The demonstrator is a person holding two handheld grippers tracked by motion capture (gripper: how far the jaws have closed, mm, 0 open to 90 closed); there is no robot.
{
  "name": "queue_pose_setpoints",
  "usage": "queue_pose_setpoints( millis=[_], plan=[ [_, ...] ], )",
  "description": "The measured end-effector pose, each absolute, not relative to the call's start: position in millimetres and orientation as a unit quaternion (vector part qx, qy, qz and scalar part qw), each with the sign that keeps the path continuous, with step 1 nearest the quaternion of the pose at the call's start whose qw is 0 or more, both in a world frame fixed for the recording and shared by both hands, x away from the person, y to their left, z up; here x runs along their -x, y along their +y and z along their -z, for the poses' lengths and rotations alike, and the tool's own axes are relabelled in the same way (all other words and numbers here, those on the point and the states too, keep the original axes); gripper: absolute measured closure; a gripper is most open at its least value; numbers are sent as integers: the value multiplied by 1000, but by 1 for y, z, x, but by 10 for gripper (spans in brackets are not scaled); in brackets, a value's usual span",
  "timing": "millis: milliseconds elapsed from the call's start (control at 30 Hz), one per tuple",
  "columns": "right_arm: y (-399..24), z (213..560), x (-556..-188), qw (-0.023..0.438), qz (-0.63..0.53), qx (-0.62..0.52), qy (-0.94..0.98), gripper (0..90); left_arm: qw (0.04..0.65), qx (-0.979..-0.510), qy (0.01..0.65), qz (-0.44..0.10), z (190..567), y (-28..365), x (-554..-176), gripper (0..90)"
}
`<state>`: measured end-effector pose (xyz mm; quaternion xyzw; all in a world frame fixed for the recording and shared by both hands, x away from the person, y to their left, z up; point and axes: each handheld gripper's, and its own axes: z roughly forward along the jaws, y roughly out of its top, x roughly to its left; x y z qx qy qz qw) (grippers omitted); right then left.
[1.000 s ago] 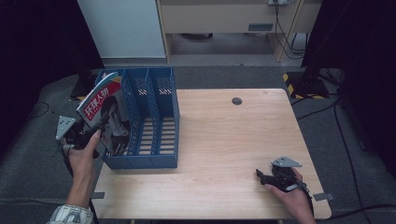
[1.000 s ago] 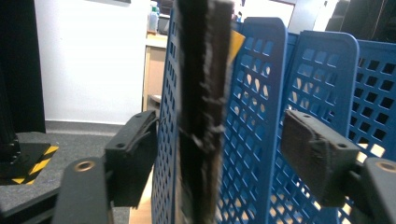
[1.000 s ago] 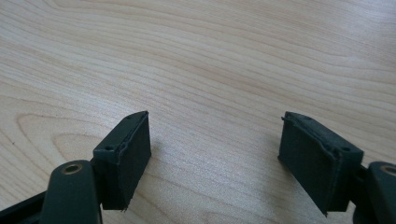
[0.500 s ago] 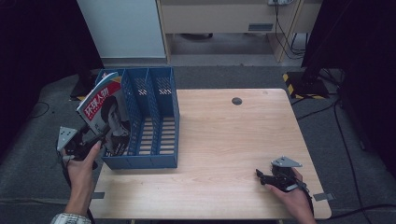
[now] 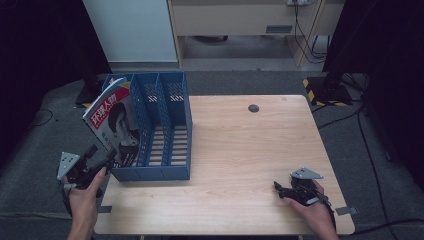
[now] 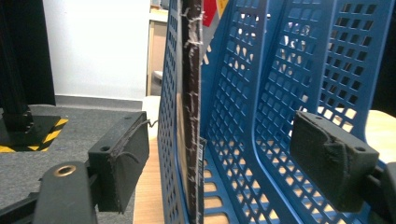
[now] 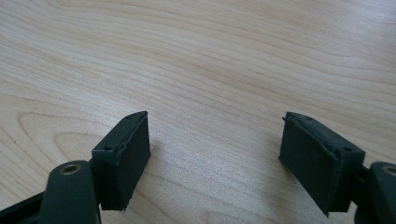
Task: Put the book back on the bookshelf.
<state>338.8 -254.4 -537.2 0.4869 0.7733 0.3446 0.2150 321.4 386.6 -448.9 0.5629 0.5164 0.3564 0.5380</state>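
Note:
A magazine (image 5: pixel 112 125) with a red and white cover stands in the leftmost compartment of a blue file rack (image 5: pixel 180 172), leaning left out over its top. My left gripper (image 5: pixel 102 154) is open just before the rack's near left corner, off the table's left edge. In the left gripper view the magazine's worn edge (image 6: pixel 190 93) and the rack's mesh walls (image 6: pixel 280 70) stand between and beyond the open jaws of my left gripper (image 6: pixel 219 163), without touching them. My right gripper (image 5: pixel 278 188) rests low over the table's front right. It (image 7: pixel 215 158) is open and holds nothing.
The wooden table (image 5: pixel 240 150) has a small black round hole (image 5: pixel 254 108) near its far edge. The rack's two right compartments hold nothing. A white cabinet (image 5: pixel 130 30) stands behind the table, and a yellow-black striped base (image 5: pixel 312 85) lies on the floor at right.
My left gripper has drawn back toward the table's front, away from the magazine, which stays leaning in the left compartment. The right gripper has not moved.

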Motion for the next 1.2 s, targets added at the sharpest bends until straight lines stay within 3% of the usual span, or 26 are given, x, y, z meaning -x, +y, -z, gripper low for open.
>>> queue_pose_setpoints(
  millis=[433, 1200],
  plan=[
    [-254, 537, -339, 215, -345, -488, 773, 245, 553, -582, 488, -343, 439, 370, -305, 199],
    [-254, 537, -338, 215, -346, -486, 773, 245, 545, -645, 437, -309, 428, 324, -334, 148]
  ],
)
